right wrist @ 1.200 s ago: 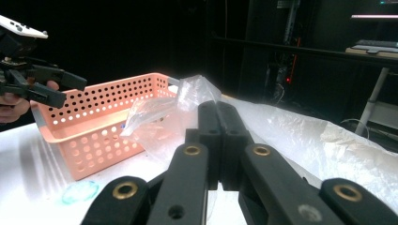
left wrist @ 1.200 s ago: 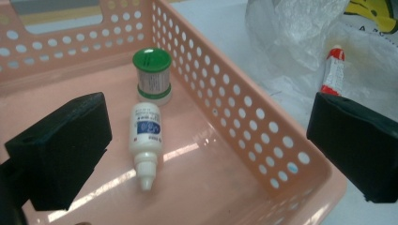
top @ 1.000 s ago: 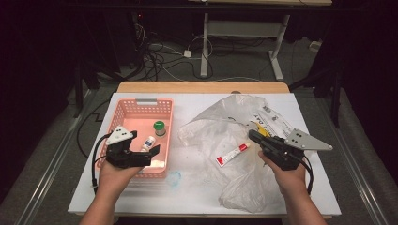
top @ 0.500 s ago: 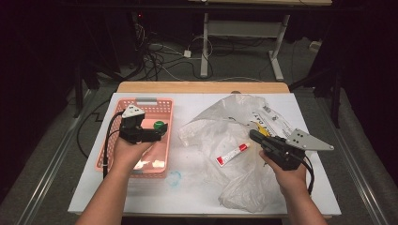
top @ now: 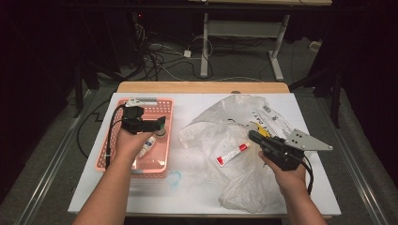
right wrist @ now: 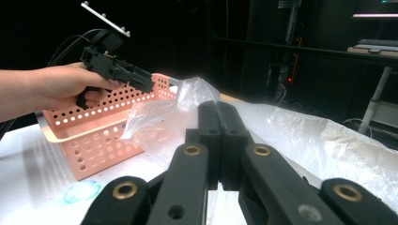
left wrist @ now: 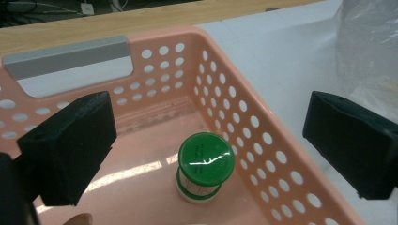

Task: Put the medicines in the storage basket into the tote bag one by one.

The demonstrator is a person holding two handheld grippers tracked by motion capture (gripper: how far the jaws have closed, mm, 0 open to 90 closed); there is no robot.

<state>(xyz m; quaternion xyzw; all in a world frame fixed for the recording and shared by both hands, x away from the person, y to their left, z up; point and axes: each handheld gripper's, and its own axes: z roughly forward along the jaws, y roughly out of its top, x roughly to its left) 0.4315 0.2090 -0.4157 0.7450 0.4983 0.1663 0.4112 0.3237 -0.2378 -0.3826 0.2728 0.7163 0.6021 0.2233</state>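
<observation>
A pink perforated basket (top: 104, 157) stands on the left of the white table. Inside it are a small jar with a green lid (left wrist: 205, 164) and a small white bottle (top: 148, 145). My left gripper (top: 159, 123) hovers over the basket's far part, open, with the jar below and between its black pads (left wrist: 70, 145). Its jaws touch nothing. My right gripper (top: 253, 137) hangs over the crumpled clear plastic bag (top: 220, 119), shut with nothing between its jaws (right wrist: 218, 122). A red and white tube (top: 233, 153) lies on the bag just left of it.
A clear round lid (top: 173, 178) lies on the table in front of the basket. Printed packets (top: 272, 121) lie inside the bag at the far right. A wooden strip (top: 202, 87) runs along the table's far edge, with cables on the floor beyond.
My left gripper has moved from the basket's near end toward its far end, over the green-lidded jar. The right gripper has stayed where it was.
</observation>
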